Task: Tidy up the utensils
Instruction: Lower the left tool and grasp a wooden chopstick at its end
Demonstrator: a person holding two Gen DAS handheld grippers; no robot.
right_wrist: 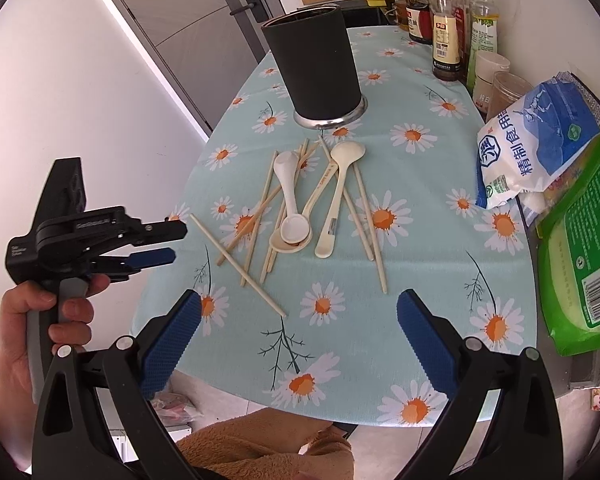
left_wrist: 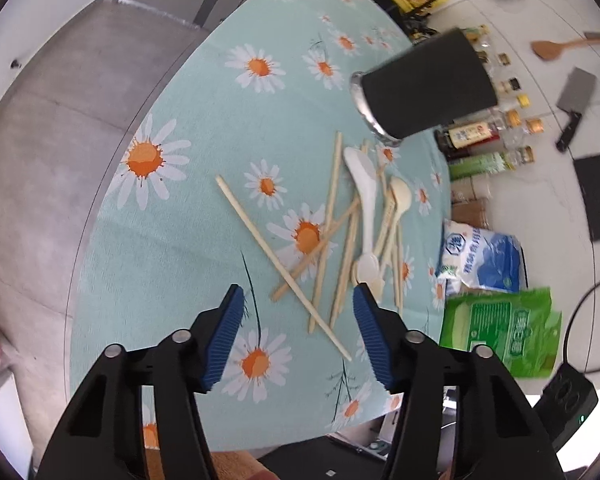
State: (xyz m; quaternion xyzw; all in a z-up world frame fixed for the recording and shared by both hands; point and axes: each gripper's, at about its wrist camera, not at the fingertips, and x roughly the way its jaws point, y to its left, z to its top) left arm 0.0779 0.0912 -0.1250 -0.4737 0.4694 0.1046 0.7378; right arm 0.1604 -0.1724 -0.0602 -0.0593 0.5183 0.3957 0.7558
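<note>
We hold two black hand-held grippers with ribbed blue pads above a table covered by a pale turquoise daisy-print cloth point(right_wrist: 420, 208). The left gripper point(left_wrist: 298, 300) hangs over the near end of the utensil pile with its jaws partly apart and nothing between them; the lowest loose chopstick point(left_wrist: 280, 268) runs across the gap beneath the pads, and no pad touches it. From the right wrist view we see this same left gripper point(right_wrist: 172, 244) from the side, held in our left hand point(right_wrist: 40, 320), its fingers stacked one above the other, just beside the left end of the pile. The right gripper point(right_wrist: 300, 312) stands wide open and empty, over bare cloth nearer to us than the utensils.

The utensils lie in a loose heap in the middle of the cloth: pale bamboo chopsticks point(right_wrist: 364, 216) crossing one another, a white plastic spoon point(right_wrist: 290, 192) lying over a cream spoon point(right_wrist: 290, 242), and a second cream spoon point(right_wrist: 338, 192) beside them. A tall black cylindrical holder with a shiny metal base point(right_wrist: 316, 64) stands upright just beyond the heap. Along the right edge we see brown sauce bottles point(right_wrist: 446, 36), a blue and white bag point(right_wrist: 536, 136) and a green packet point(right_wrist: 584, 248).
</note>
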